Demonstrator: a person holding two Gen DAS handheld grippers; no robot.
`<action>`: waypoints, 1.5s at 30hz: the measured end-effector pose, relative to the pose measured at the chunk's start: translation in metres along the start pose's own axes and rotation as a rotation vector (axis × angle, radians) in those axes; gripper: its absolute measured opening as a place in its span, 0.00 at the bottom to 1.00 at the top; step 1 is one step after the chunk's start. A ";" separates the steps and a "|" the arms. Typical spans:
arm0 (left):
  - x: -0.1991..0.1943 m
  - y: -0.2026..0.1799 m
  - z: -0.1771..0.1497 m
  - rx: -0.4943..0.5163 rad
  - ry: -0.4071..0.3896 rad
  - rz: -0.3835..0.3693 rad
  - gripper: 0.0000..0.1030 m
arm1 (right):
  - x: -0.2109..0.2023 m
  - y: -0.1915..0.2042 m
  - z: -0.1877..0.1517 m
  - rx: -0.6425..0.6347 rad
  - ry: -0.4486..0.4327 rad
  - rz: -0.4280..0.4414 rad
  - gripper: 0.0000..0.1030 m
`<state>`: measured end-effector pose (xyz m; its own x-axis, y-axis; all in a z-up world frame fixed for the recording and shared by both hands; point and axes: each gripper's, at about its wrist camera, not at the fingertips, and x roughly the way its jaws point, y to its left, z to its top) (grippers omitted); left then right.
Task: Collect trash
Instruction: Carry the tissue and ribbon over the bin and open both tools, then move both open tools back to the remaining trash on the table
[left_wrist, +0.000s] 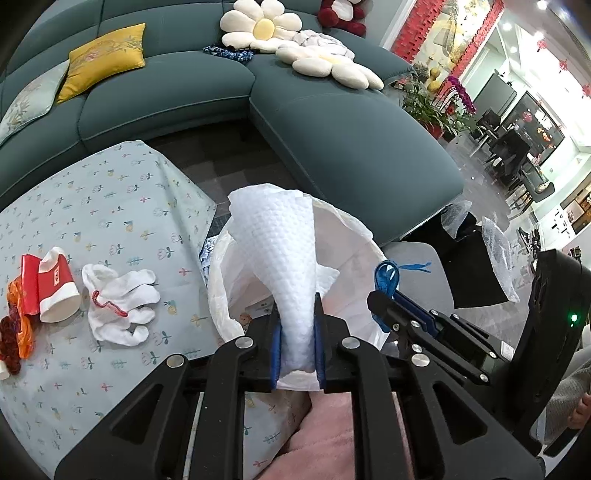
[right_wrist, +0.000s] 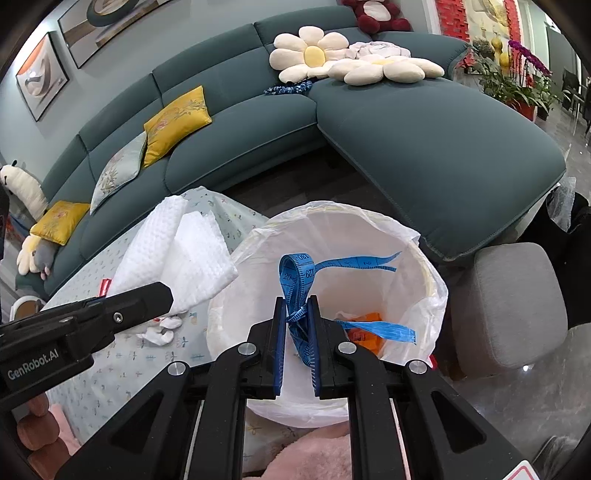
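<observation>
Above the lined bin (right_wrist: 424, 266), left gripper (left_wrist: 298, 341) jaws clamp a paper towel (left_wrist: 280, 251), right gripper (right_wrist: 297, 339) jaws a tape measure (right_wrist: 295, 280).

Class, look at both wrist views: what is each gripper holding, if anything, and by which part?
The left gripper pinches a white embossed paper towel by its narrow lower end. The right gripper clamps a blue measuring tape at a bunched stretch, with its loop and ends free.

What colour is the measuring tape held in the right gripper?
Blue, with dark printed numbers. The measuring tape shows best in the right wrist view.
</observation>
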<state>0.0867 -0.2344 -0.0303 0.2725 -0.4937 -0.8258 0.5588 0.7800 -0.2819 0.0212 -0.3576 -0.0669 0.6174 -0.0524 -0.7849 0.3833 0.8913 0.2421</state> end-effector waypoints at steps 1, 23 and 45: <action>0.000 -0.001 0.000 -0.001 0.002 0.001 0.20 | 0.000 0.000 0.000 0.003 -0.001 0.000 0.11; -0.016 0.033 -0.006 -0.087 -0.030 0.060 0.43 | -0.010 0.021 0.008 -0.001 -0.031 0.013 0.37; -0.066 0.141 -0.046 -0.285 -0.099 0.194 0.43 | -0.001 0.127 -0.015 -0.179 0.032 0.114 0.37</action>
<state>0.1117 -0.0738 -0.0380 0.4347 -0.3500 -0.8298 0.2524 0.9318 -0.2608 0.0591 -0.2374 -0.0434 0.6267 0.0649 -0.7765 0.1825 0.9566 0.2273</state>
